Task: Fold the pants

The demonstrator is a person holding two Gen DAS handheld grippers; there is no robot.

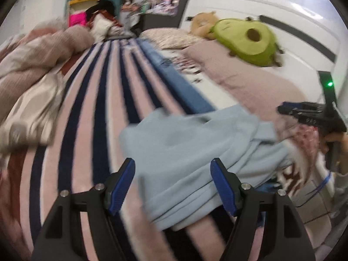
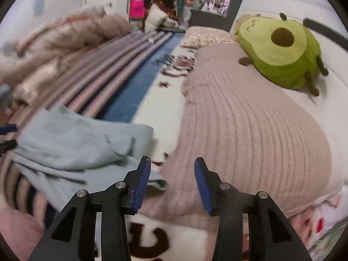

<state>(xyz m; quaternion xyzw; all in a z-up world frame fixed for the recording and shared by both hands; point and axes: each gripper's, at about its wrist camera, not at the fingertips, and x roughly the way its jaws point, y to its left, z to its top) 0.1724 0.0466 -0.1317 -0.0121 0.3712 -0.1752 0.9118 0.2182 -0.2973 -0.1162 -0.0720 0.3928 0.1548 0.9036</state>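
Observation:
The light blue pants (image 1: 195, 152) lie bunched and partly folded on the striped bedcover (image 1: 91, 113). My left gripper (image 1: 173, 182) is open, its blue fingers (image 1: 124, 184) straddling the near edge of the pants without holding them. In the right wrist view the pants (image 2: 76, 143) lie to the left. My right gripper (image 2: 171, 182) is open and empty, just right of the pants' edge, over a pink ribbed blanket (image 2: 250, 130). The right gripper also shows at the right edge of the left wrist view (image 1: 311, 117).
A green avocado plush (image 2: 280, 52) lies on the bed at the far right beside the white headboard (image 1: 282, 21). A crumpled beige blanket (image 1: 32, 71) is heaped at the left. A white fleece with brown letters (image 2: 152, 239) lies near me. Clutter and shelves stand beyond the bed.

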